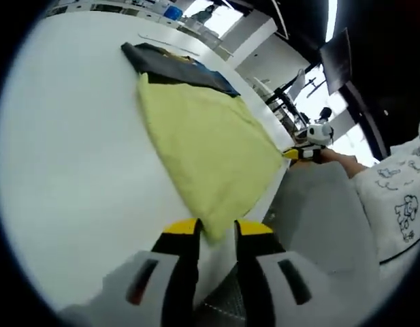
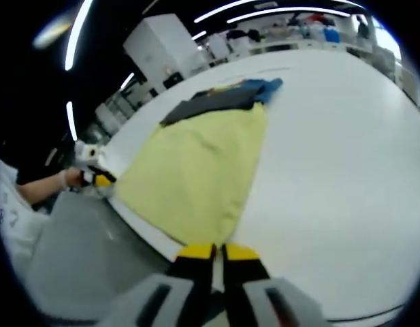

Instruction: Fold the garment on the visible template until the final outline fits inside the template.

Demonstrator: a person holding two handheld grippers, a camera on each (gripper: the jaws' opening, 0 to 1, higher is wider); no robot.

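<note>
This is looking like a lab or robotics workroom rather than a home. A wide, bare white worktable point(image 2: 332, 157) is stretching across both views, and long strip lights point(image 2: 264, 12) are glowing on a dark ceiling. White cabinets point(image 2: 162, 44) and cluttered shelving point(image 2: 298, 30) are lining the far wall in the right gripper view. In the left gripper view, a dark monitor point(image 1: 337, 58) is hanging overhead, with stands and equipment point(image 1: 288, 92) crowding beside bright windows point(image 1: 220, 17).
</note>
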